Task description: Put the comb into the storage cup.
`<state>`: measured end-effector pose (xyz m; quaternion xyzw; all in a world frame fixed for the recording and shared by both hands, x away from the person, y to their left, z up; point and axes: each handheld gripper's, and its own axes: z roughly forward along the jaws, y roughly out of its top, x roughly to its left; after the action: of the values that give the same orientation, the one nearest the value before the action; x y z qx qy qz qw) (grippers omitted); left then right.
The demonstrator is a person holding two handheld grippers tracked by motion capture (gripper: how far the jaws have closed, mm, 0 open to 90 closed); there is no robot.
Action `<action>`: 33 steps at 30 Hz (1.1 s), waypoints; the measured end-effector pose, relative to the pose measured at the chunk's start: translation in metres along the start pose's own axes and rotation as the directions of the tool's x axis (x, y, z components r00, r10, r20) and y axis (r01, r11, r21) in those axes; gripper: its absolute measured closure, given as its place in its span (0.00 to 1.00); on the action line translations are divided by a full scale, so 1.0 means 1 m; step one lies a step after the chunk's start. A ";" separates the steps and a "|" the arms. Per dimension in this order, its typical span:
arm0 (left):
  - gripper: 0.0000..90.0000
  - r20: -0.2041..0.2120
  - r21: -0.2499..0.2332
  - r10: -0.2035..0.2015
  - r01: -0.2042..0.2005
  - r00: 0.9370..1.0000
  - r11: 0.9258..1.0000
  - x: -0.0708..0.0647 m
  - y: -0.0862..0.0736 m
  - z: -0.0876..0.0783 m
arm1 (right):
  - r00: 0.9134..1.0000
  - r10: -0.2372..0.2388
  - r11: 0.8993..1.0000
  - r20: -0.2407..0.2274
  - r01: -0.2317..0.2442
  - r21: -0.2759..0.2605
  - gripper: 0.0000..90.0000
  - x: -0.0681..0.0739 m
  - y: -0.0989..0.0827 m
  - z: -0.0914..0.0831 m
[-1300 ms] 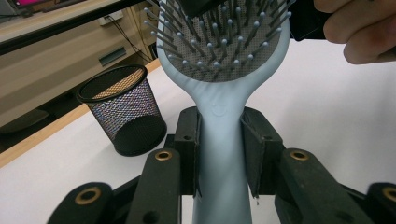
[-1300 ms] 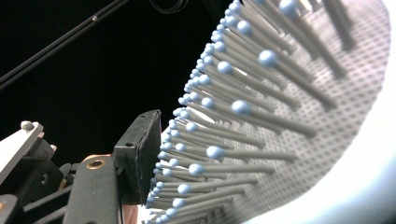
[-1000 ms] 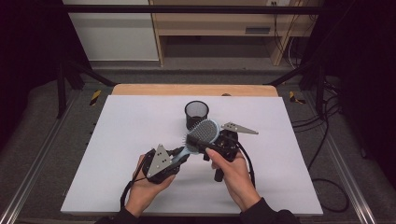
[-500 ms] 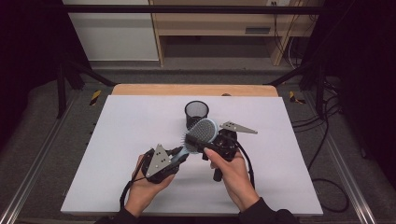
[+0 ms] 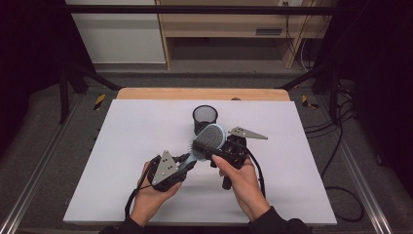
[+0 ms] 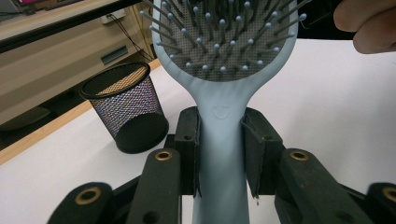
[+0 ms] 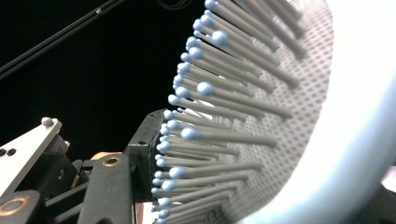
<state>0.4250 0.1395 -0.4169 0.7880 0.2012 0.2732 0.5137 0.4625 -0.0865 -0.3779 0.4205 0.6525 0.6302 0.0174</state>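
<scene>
1. Since the earlier frame my right tool [image 5: 220, 153] has been closing its jaws around the hairbrush [image 5: 208, 140] head, bristles between them
2. My left tool [image 6: 219, 149] pinches the brush handle
3. The brush is above the desk [image 5: 122, 136], near the mesh cup [image 5: 205, 118]

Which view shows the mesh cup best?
The left gripper view: the mesh cup stands upright and unblocked on the table, left of the hairbrush, with rim and wall clear. In the high view it is small, and the brush head covers its near side.
</scene>
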 end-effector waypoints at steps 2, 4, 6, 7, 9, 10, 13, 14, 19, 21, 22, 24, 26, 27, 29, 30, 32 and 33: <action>0.77 0.000 0.001 0.000 0.000 1.000 1.000 0.000 0.000 0.000 | 1.000 -0.002 1.000 -0.002 0.002 0.002 0.48 0.000 0.000 0.000; 0.77 0.001 0.003 0.001 -0.001 1.000 1.000 0.000 0.000 0.000 | 1.000 -0.003 1.000 -0.004 0.003 0.006 0.49 0.000 0.000 0.000; 0.77 0.001 0.004 0.000 0.000 1.000 1.000 0.000 -0.001 0.001 | 1.000 -0.003 1.000 -0.004 0.003 0.008 0.49 0.000 0.000 0.000; 0.77 0.001 0.006 0.001 -0.001 1.000 1.000 0.000 -0.001 0.001 | 1.000 -0.003 1.000 -0.006 0.003 0.009 0.49 0.000 0.000 0.000; 0.77 0.000 0.007 0.000 0.000 1.000 1.000 0.000 -0.002 0.001 | 1.000 -0.004 1.000 -0.004 0.004 0.009 0.50 0.000 0.000 0.000; 0.77 0.000 0.008 -0.001 0.001 1.000 1.000 0.000 -0.002 0.001 | 1.000 -0.005 1.000 -0.003 0.005 0.010 0.50 0.001 0.000 0.001; 0.77 0.001 0.008 -0.002 0.002 1.000 1.000 0.001 -0.002 0.001 | 1.000 -0.007 1.000 -0.003 0.007 0.010 0.50 0.001 0.000 0.001; 0.77 0.000 0.008 -0.003 0.003 1.000 1.000 0.001 -0.002 0.001 | 1.000 -0.008 1.000 -0.003 0.008 0.010 0.50 0.001 0.000 0.001; 0.77 0.003 0.018 -0.007 0.007 1.000 1.000 0.001 -0.004 0.002 | 1.000 -0.017 1.000 0.002 0.017 0.020 0.52 0.002 -0.001 0.002; 0.77 0.004 0.019 -0.009 0.009 1.000 1.000 0.001 -0.004 0.002 | 1.000 -0.018 1.000 0.003 0.018 0.020 0.52 0.003 -0.001 0.002; 0.77 0.005 0.019 -0.011 0.011 1.000 1.000 0.001 -0.004 0.002 | 1.000 -0.023 1.000 0.001 0.023 0.020 0.52 0.003 -0.001 0.002; 0.77 0.006 0.022 -0.011 0.011 1.000 1.000 0.002 -0.004 0.002 | 1.000 -0.029 0.999 0.002 0.029 0.023 0.53 0.004 -0.001 0.003; 0.77 0.008 0.017 -0.017 0.017 1.000 1.000 0.002 -0.005 0.002 | 0.999 -0.034 0.999 0.003 0.034 0.024 0.53 0.004 -0.001 0.003; 0.77 0.010 0.017 -0.021 0.020 1.000 1.000 0.002 -0.005 0.002 | 0.999 -0.036 0.999 0.003 0.036 0.026 0.53 0.005 0.000 0.003; 0.77 0.012 0.015 -0.027 0.027 1.000 1.000 0.002 -0.005 0.003 | 0.999 -0.040 0.999 0.003 0.040 0.026 0.54 0.006 0.000 0.002; 0.77 0.012 0.013 -0.029 0.029 1.000 1.000 0.002 -0.005 0.003 | 0.999 -0.042 0.999 0.004 0.042 0.024 0.54 0.007 0.000 0.003; 0.77 0.011 0.013 -0.029 0.029 1.000 0.999 0.002 -0.005 0.002 | 0.999 -0.044 0.999 0.003 0.044 0.023 0.55 0.007 0.000 0.003; 0.77 0.011 0.013 -0.030 0.030 0.999 0.999 0.003 -0.005 0.002 | 0.999 -0.045 0.999 0.002 0.045 0.023 0.55 0.007 0.000 0.003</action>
<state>0.4281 0.1418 -0.4220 0.7896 0.2119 0.2599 0.5139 0.4598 -0.0795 -0.3748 0.4067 0.6688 0.6217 0.0274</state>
